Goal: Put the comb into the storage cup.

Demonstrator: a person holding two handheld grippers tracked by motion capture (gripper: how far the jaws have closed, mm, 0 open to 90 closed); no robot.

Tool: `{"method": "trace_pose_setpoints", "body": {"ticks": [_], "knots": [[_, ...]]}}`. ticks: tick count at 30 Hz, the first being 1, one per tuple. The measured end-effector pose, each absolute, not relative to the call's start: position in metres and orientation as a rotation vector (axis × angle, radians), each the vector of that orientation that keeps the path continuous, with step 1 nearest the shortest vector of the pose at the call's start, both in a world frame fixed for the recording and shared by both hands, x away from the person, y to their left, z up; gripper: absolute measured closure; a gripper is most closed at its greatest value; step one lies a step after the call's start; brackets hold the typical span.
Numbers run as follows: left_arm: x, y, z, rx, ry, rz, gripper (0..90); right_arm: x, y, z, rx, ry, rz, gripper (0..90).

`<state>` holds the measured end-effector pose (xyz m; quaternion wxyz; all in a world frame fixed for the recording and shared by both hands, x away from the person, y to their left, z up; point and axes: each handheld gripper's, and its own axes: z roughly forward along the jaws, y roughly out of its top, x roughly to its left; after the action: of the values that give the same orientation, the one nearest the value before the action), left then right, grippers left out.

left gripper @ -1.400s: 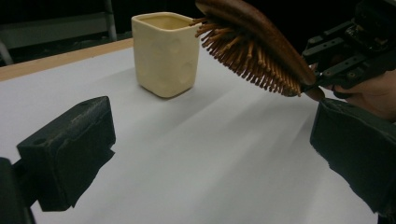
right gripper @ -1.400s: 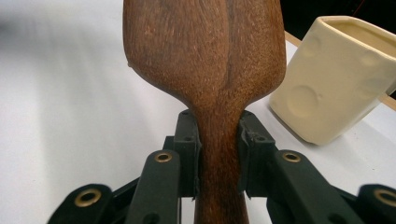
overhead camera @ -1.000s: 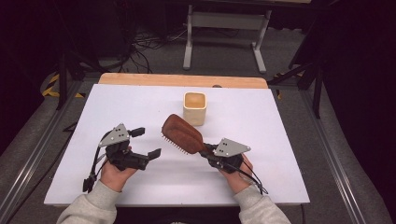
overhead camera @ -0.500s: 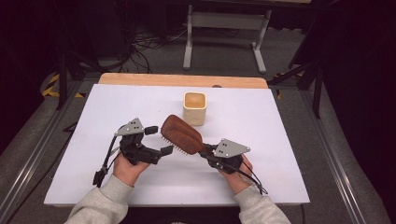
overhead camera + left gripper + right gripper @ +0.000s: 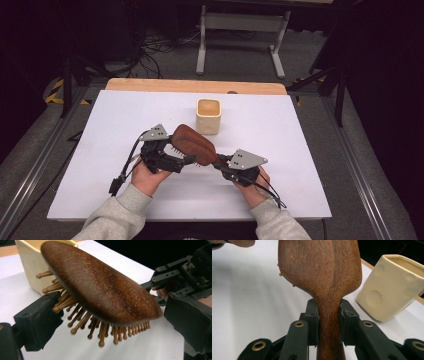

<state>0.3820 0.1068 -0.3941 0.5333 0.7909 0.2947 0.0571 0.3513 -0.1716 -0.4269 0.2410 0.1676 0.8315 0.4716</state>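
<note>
The room was dark, with cables on the grey floor (image 5: 150,55) and a metal stand (image 5: 240,30) behind a white table (image 5: 300,165). A cream cup (image 5: 208,115) stood near the middle of the table, a bit toward the far edge.

Two hands in grey sleeves came in from the near edge. The right hand-held gripper (image 5: 223,163) pointed toward the left and the far edge, and its jaws were clamped on the handle of a brown wooden hairbrush (image 5: 192,142). The brush was held up above the table, just in front of the cup, with its pins facing down. The left hand-held gripper (image 5: 182,159) reached in from the left, and its jaws were apart, one on each side of the brush head.

The left gripper view showed the round-tipped pins (image 5: 100,327) under the brush, which the high view mostly hid. The right gripper view showed the two jaws pressed tight on the handle (image 5: 328,322), and round dents on the side of the cup (image 5: 387,290).
</note>
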Motion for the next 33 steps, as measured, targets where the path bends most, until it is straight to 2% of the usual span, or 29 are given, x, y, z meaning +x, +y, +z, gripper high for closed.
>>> {"method": "trace_pose_setpoints", "body": {"ticks": [5,8,12,20,23,26,30,33], "knots": [[0.384,0.104,-0.395,1.896,0.714,0.128,5.1,0.351,-0.171,-0.428,0.454,2.27,1.272,72.0],[0.384,0.104,-0.394,1.893,0.721,0.13,9.2,0.35,-0.17,-0.429,0.447,2.271,1.249,72.0],[0.383,0.106,-0.391,1.884,0.719,0.105,22.6,0.349,-0.167,-0.43,0.42,2.273,1.209,71.8],[0.381,0.11,-0.385,1.884,0.664,0.071,38.3,0.35,-0.165,-0.434,0.398,2.293,1.166,71.2],[0.383,0.114,-0.383,1.876,0.642,0.013,46.1,0.351,-0.165,-0.434,0.39,2.299,1.167,70.4],[0.384,0.115,-0.381,1.86,0.62,-0.037,49.3,0.351,-0.165,-0.435,0.38,2.301,1.16,70.2],[0.379,0.111,-0.375,1.871,0.563,-0.038,54.4,0.351,-0.165,-0.436,0.37,2.3,1.164,69.5],[0.378,0.111,-0.373,1.87,0.55,-0.021,54.9,0.351,-0.165,-0.435,0.367,2.298,1.183,69.6]]}}
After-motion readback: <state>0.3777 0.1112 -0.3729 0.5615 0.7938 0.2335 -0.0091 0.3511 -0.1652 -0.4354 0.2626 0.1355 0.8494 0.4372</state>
